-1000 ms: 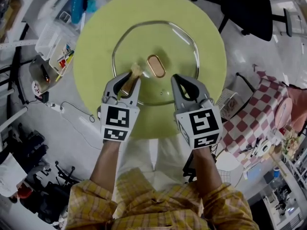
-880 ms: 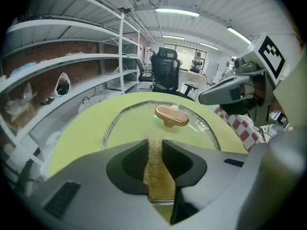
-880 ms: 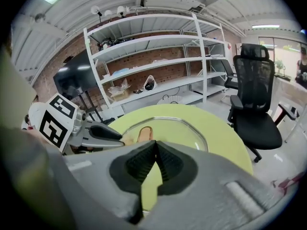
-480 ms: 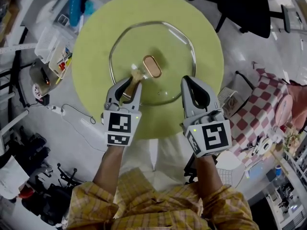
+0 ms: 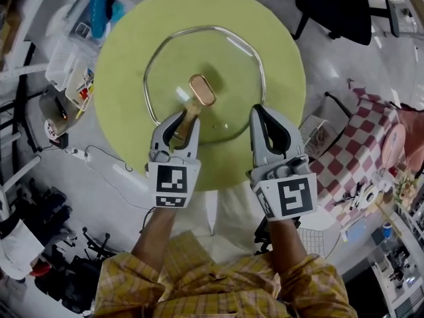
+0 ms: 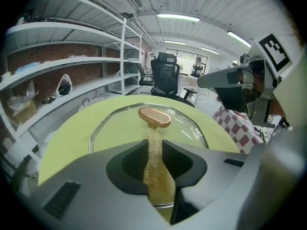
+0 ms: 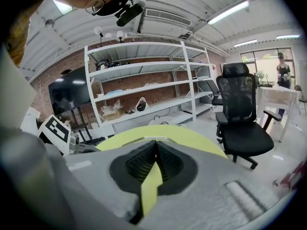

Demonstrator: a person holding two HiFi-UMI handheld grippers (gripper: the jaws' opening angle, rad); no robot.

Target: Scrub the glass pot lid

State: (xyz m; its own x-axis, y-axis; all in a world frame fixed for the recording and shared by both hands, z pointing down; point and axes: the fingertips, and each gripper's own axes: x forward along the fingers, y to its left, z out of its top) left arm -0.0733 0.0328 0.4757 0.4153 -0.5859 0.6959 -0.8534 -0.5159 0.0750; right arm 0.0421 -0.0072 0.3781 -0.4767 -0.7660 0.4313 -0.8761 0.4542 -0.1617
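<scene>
The glass lid point(image 5: 225, 65) lies flat in the middle of the round green table point(image 5: 132, 45), its copper-coloured knob point(image 5: 202, 89) facing up. A tan scrubbing strip point(image 5: 190, 109) reaches the glass just on my side of the knob. My left gripper point(image 5: 185, 119) is clamped on that strip, which runs out between its jaws toward the knob. My right gripper point(image 5: 264, 111) sits over the lid's near right edge, jaws pressed together with nothing between them; I cannot tell whether it touches the glass. Beyond the table, past the lid's far right side, stands a black office chair point(image 5: 331, 5).
</scene>
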